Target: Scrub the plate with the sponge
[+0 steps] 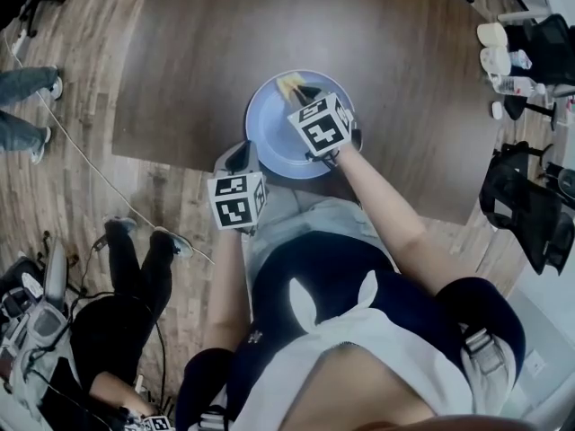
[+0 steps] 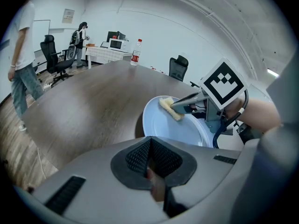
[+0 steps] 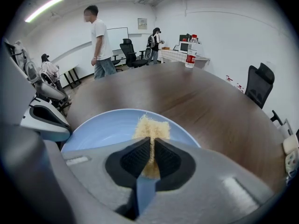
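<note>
A light blue plate point(image 1: 269, 137) lies on the dark wooden table point(image 1: 207, 52) near its front edge. My right gripper point(image 1: 301, 92) is over the plate's far side, shut on a yellow sponge point(image 1: 289, 84) that presses on the plate. In the right gripper view the sponge point(image 3: 152, 125) sticks out past the jaws of the right gripper point(image 3: 152, 141) onto the plate point(image 3: 103, 129). My left gripper point(image 1: 241, 153) is at the plate's near-left rim, jaws closed on the rim. From the left gripper view, the left gripper point(image 2: 150, 139) meets the plate point(image 2: 173, 129), with the sponge point(image 2: 168, 107) beyond.
A water bottle point(image 2: 136, 52) stands at the table's far end. Office chairs point(image 3: 259, 90) surround the table. One person point(image 3: 100, 43) stands beside the table, others farther back. Bags and cups point(image 1: 503, 52) sit at the right. A cable point(image 1: 90, 160) runs over the floor.
</note>
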`<state>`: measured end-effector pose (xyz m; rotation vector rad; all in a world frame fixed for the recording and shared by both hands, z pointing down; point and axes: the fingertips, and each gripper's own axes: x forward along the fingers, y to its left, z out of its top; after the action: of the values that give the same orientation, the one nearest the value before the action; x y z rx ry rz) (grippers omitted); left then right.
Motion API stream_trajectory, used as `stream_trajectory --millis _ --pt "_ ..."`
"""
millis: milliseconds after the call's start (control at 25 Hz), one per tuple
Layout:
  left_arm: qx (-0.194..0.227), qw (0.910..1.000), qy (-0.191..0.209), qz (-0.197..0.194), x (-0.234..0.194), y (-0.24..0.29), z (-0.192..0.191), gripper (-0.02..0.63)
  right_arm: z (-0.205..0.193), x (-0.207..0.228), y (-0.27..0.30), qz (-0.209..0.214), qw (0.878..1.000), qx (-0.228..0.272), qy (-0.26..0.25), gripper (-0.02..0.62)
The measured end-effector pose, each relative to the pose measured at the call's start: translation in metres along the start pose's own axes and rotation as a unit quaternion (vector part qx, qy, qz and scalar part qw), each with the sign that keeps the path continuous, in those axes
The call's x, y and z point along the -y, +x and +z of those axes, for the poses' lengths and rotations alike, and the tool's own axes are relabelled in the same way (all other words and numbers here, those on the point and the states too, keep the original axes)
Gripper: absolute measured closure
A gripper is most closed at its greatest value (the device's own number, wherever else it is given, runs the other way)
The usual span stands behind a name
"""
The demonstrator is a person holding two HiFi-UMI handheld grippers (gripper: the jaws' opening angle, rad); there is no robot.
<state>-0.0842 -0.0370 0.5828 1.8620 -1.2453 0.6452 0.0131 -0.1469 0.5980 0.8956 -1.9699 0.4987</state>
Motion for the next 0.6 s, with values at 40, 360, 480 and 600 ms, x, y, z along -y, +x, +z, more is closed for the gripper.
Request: stream_trajectory --millis 40,360,480,600 --pt "0.0 1.0 0.0 0.0 0.0 -0.001 0.0 0.6 0.0 -0.001 0.0 0.0 1.0 0.0 -0.001 0.569" --pt "0.0 1.0 0.001 0.003 0.004 0.0 0.001 0.6 0.001 -0.008 -0.001 0.008 1.0 0.0 -0.012 0.569" --pt "0.001 1.0 -0.002 0.003 0.004 0.001 0.001 0.6 0.003 -0.011 0.0 0.011 1.0 0.001 -0.018 0.569" --pt "0.003 1.0 -0.004 0.003 0.004 0.0 0.002 0.6 0.006 -0.014 0.0 0.011 0.999 0.002 -0.031 0.569"
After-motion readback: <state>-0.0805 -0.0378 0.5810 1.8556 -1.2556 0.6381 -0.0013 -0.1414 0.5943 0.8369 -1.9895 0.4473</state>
